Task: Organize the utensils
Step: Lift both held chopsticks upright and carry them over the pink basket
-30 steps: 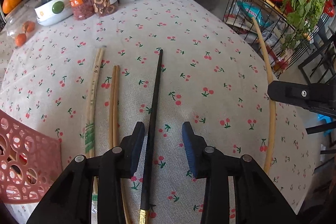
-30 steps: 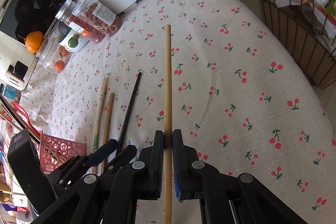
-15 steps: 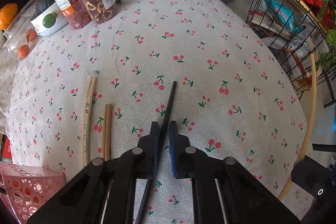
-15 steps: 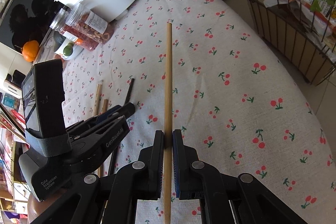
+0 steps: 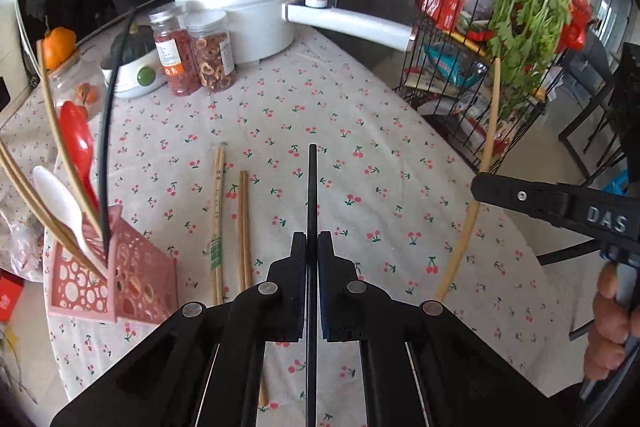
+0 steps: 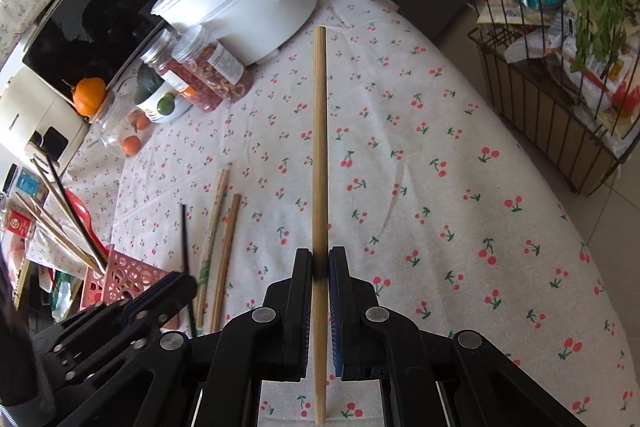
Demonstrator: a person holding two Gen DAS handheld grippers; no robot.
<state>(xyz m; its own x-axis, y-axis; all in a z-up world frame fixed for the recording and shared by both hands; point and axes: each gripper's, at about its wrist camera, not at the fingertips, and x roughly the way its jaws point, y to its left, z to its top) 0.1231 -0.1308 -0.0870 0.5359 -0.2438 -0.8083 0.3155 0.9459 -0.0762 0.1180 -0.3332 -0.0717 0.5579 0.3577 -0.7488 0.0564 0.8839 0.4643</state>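
Observation:
My left gripper (image 5: 312, 241) is shut on a black chopstick (image 5: 312, 187) and holds it above the cherry-print cloth. My right gripper (image 6: 320, 257) is shut on a tan wooden chopstick (image 6: 319, 131), also lifted; that chopstick also shows in the left wrist view (image 5: 478, 187). Two pairs of wooden chopsticks (image 5: 230, 215) lie on the cloth to the left. A pink perforated utensil holder (image 5: 116, 279) stands at the left edge and holds chopsticks, a white spoon (image 5: 56, 199) and a red spoon (image 5: 78, 143).
A white pot with a long handle (image 5: 248, 11), two snack jars (image 5: 196, 55) and a jar of small oranges (image 6: 128, 131) stand at the back. A wire rack with greens and packets (image 5: 492, 39) stands off the table's right edge.
My left gripper closed on the black chopstick and lifted it off the cloth. The view rose and pulled back, bringing the pink holder into sight. My right gripper still holds its tan chopstick.

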